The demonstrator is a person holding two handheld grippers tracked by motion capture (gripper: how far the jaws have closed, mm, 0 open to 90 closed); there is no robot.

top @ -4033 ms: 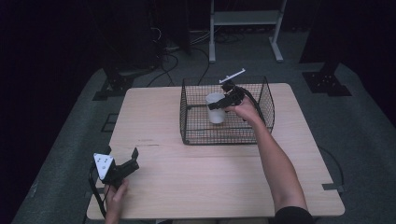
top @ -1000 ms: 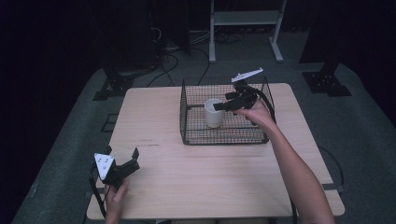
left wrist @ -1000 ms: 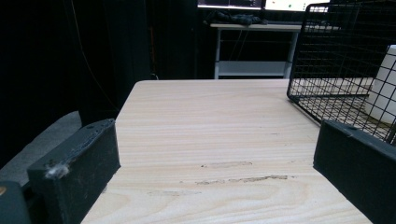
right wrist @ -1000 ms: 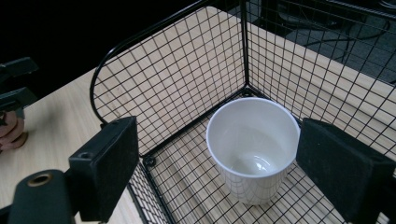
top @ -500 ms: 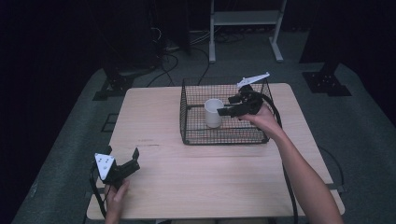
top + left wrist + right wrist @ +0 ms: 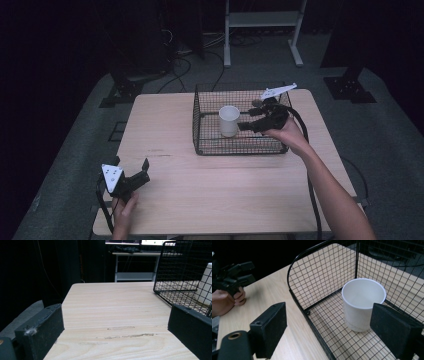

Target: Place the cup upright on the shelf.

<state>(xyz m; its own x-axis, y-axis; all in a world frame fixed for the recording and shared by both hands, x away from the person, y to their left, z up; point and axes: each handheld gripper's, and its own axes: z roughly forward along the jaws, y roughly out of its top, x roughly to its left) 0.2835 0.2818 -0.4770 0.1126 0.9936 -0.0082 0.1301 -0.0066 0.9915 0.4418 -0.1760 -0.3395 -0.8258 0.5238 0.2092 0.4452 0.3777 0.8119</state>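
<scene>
White cup (image 6: 229, 120) upright inside wire basket (image 6: 200, 131) on tabletop (image 6: 165, 130). Right gripper (image 6: 248, 120) just beside cup, fingers released, not touching. Left gripper (image 6: 131, 169) near tabletop's front left corner, fingers spread, holding nothing

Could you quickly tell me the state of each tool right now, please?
Left tool: open, holding nothing, low over the table's near left corner.
Right tool: open, empty, beside the white cup in the wire basket.

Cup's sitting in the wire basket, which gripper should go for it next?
Right. The right gripper is open beside the white cup inside the wire basket. The left gripper rests at the table's near-left corner, far away.
</scene>
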